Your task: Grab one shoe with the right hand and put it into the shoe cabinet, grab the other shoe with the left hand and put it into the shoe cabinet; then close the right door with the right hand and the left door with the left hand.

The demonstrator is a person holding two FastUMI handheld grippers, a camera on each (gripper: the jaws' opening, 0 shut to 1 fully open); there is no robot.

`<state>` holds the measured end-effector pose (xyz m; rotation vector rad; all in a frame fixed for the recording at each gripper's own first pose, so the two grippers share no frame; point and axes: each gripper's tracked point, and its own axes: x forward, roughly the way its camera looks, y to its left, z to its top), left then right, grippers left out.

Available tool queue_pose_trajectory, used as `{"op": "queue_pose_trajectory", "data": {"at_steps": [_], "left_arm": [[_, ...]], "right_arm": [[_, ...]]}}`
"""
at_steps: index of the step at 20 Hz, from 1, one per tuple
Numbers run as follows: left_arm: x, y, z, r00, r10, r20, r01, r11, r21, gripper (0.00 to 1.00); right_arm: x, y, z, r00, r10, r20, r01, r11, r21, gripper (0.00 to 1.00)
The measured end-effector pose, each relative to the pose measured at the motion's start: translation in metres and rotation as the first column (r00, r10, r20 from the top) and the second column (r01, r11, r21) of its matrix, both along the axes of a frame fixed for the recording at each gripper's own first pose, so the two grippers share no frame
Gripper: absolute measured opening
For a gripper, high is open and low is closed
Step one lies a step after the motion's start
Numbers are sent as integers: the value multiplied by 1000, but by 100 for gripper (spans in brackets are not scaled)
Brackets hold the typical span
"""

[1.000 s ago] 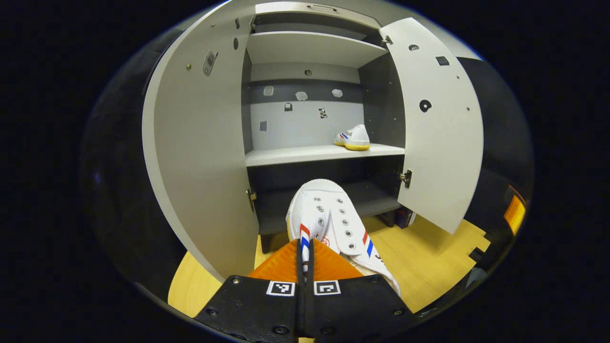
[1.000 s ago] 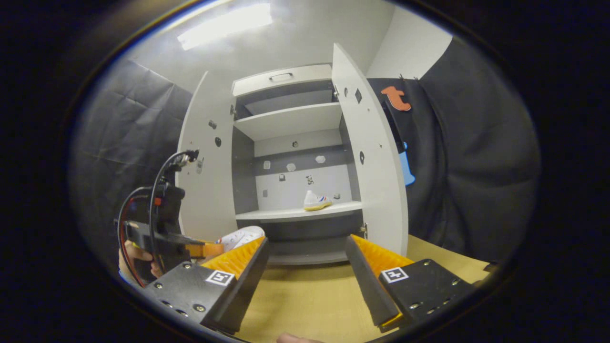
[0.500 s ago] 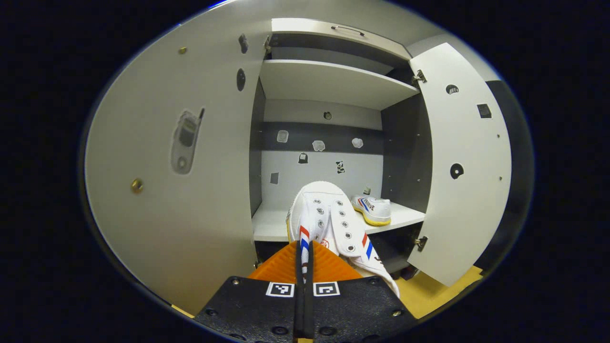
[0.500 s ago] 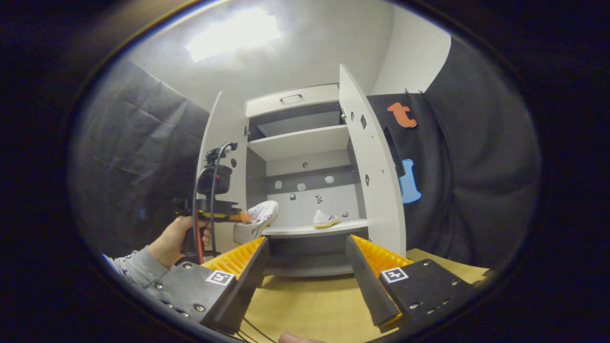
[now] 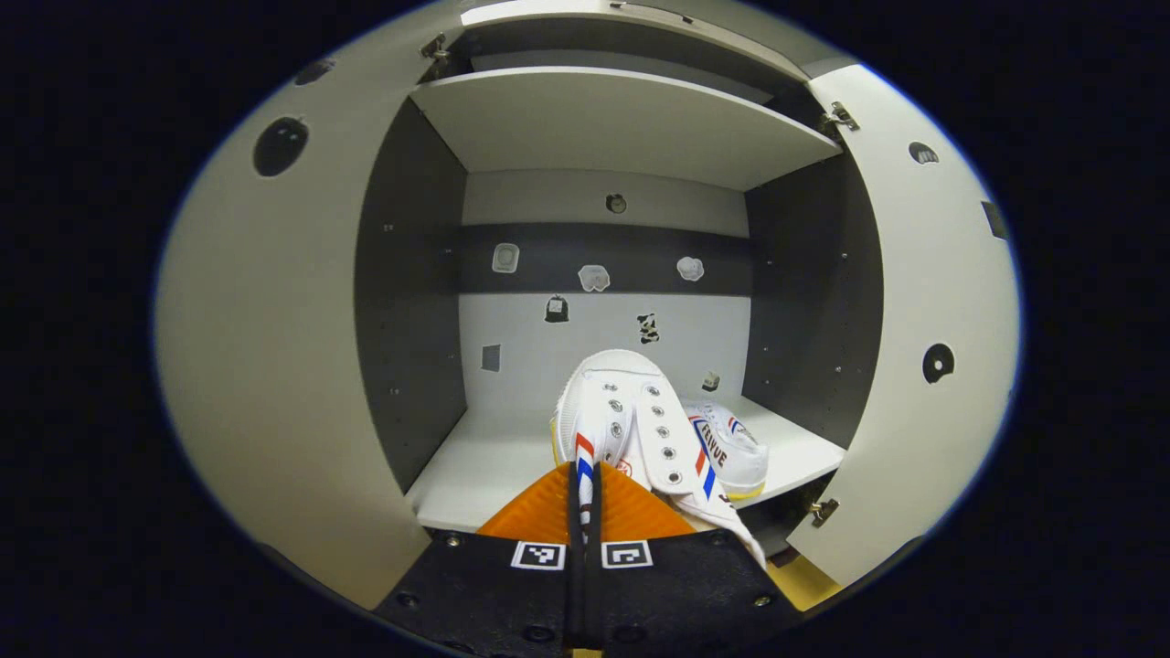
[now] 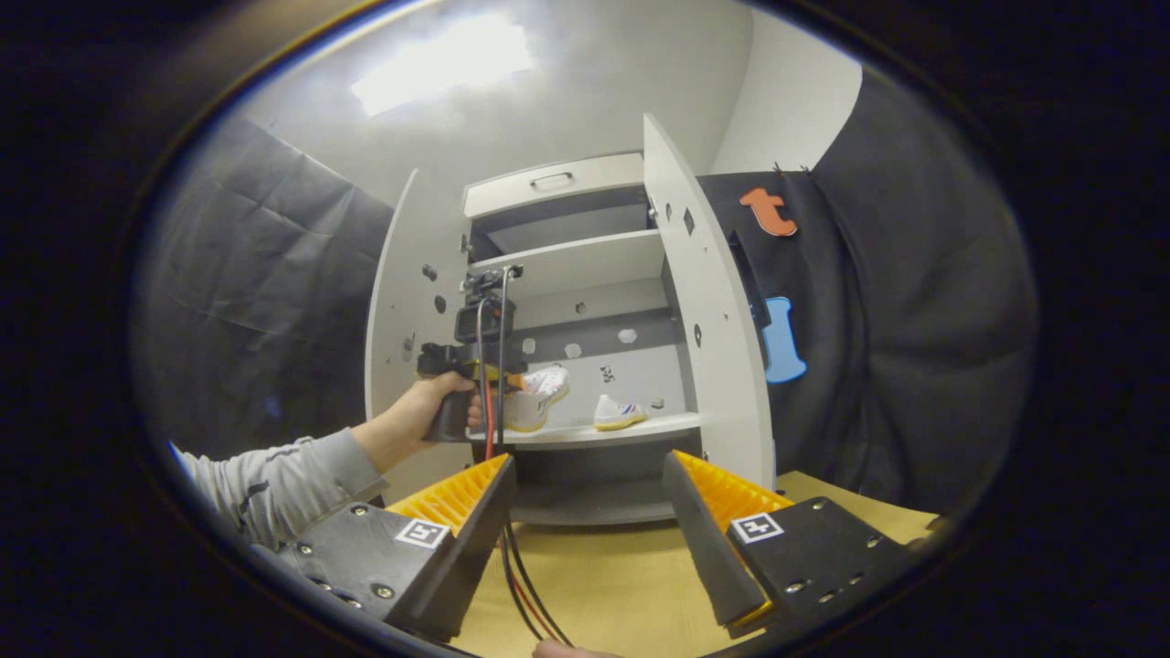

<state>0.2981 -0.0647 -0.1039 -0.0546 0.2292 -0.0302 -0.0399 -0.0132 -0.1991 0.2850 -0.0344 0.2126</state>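
Note:
My left gripper [image 5: 583,480] is shut on the side of a white shoe [image 5: 626,420] with red and blue stripes, held just above the front of the cabinet's middle shelf [image 5: 484,466]. In the right gripper view that shoe [image 6: 537,391] hangs at the shelf's front, a hand [image 6: 425,411] holding the left gripper [image 6: 512,376]. The other white shoe [image 5: 731,448] rests on the right part of the shelf [image 6: 631,428], also seen as a small shoe [image 6: 618,413]. My right gripper [image 6: 590,512] stands open and empty, back from the cabinet over the wooden floor [image 6: 594,576].
The shoe cabinet has both doors swung open: the left door [image 5: 274,366] and the right door [image 5: 923,366], the latter seen edge-on as a tall panel [image 6: 713,338]. An upper shelf [image 5: 622,119] sits above. Cables [image 6: 521,576] trail over the floor.
The left gripper has carried its shoe forward and up, from in front of the cabinet to over the middle shelf beside the other shoe. The right gripper has stayed almost still and open.

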Motion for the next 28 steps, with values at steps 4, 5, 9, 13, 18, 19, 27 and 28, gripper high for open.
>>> {"op": "queue_pose_trajectory", "data": {"at_steps": [4, 5, 9, 13, 18, 19, 27, 28], "left_arm": [[51, -6, -5, 999, 29, -28, -30, 999, -34, 0], [62, -5, -8, 999, 43, -25, -44, 999, -22, 0], [91, 6, -23, 989, 146, -11, -145, 989, 42, 0], [112, 4, -34, 991, 132, -3, -131, 989, 61, 2], [113, 13, -19, 986, 142, 86, -148, 987, 58, 38], [106, 12, -13, 985, 147, 95, -153, 987, 56, 49], [31, 35, -1, 982, 176, 71, -188, 956, 225, 97], [19, 34, 1, 984, 163, 71, -175, 961, 216, 97]], "right_arm": [[5, -9, -4, 1000, -10, -8, 10, 1000, 15, 96], [6, -10, -5, 1000, -10, -11, 11, 1000, 18, 96], [15, -20, -19, 998, -31, -48, 31, 1000, 3, 96], [20, -19, -26, 998, -23, -59, 23, 1000, 4, 96], [24, -14, -36, 997, -11, -81, 9, 1000, -27, 96], [22, -13, -35, 997, -8, -79, 6, 1000, -28, 96], [14, -20, -24, 998, -42, -47, 40, 998, -50, 96], [13, -21, -22, 998, -48, -44, 45, 997, -60, 96]]}}
